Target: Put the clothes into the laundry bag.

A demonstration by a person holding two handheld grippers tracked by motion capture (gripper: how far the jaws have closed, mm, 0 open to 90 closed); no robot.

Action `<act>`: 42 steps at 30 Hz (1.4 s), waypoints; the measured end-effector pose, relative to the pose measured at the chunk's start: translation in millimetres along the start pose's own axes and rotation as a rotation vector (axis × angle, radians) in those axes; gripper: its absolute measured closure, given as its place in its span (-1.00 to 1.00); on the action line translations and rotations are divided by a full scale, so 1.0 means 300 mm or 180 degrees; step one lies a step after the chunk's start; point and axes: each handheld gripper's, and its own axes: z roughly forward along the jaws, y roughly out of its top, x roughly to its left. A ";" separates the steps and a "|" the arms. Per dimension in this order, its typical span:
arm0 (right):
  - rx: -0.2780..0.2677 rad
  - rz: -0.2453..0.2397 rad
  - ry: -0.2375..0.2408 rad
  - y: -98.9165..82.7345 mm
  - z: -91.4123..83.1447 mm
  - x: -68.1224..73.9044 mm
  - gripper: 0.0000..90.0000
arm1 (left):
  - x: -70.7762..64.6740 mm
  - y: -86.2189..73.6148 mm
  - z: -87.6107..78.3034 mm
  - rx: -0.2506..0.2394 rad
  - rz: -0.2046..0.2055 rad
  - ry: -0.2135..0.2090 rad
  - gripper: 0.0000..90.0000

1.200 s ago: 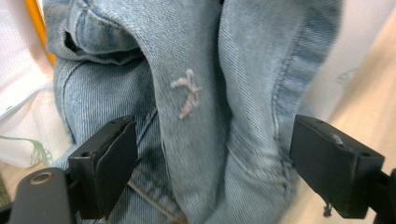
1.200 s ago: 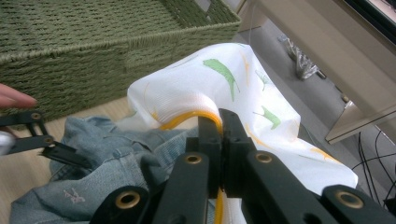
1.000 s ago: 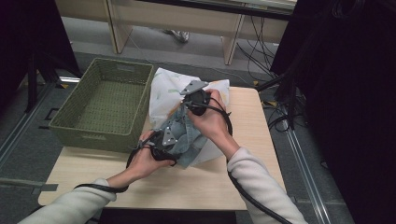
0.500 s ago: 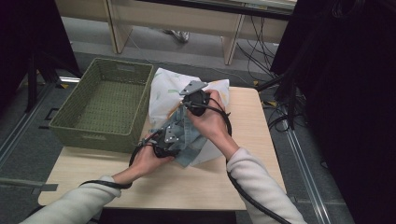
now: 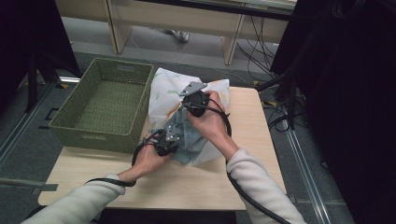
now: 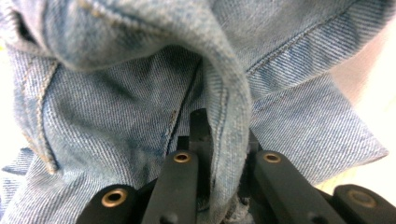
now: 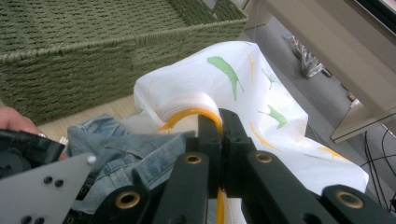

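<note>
A blue denim garment (image 5: 187,136) lies bunched at the mouth of a white bag (image 5: 164,87) printed with green and yellow marks. My left gripper (image 6: 222,136) has just been closing, and a thick seamed fold of the denim (image 6: 140,121) is pinched between its jaws. In the high view this gripper (image 5: 169,139) sits at the garment's near-left edge. My right gripper (image 7: 220,122) is shut on the bag's yellow-trimmed rim (image 7: 187,114) and holds it up above the denim (image 7: 116,140). From above, the right gripper (image 5: 187,108) is just beyond the garment.
A green woven basket (image 5: 100,136) stands at the table's left, close beside the bag, and nothing lies inside it. Its wall (image 7: 93,60) rises behind the bag. The wooden table (image 5: 187,189) is bare toward the person. Cables trail from both grippers.
The left gripper edged slightly into the denim and its jaws came together on a fold. The right gripper and the bag stayed where they were.
</note>
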 end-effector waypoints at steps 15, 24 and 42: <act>-0.0013 0.0065 0.0023 0.008 -0.004 0.001 1.00 | 0.019 0.115 -0.107 -0.0903 -0.0355 0.0078 0.86; -0.0078 0.0115 -0.0004 0.021 -0.013 -0.007 1.00 | 0.031 0.160 -0.145 -0.1270 -0.0425 0.0239 0.86; -0.0177 0.0225 -0.0013 0.051 -0.024 -0.011 1.00 | 0.027 0.190 -0.116 -0.1568 -0.0499 0.0522 0.85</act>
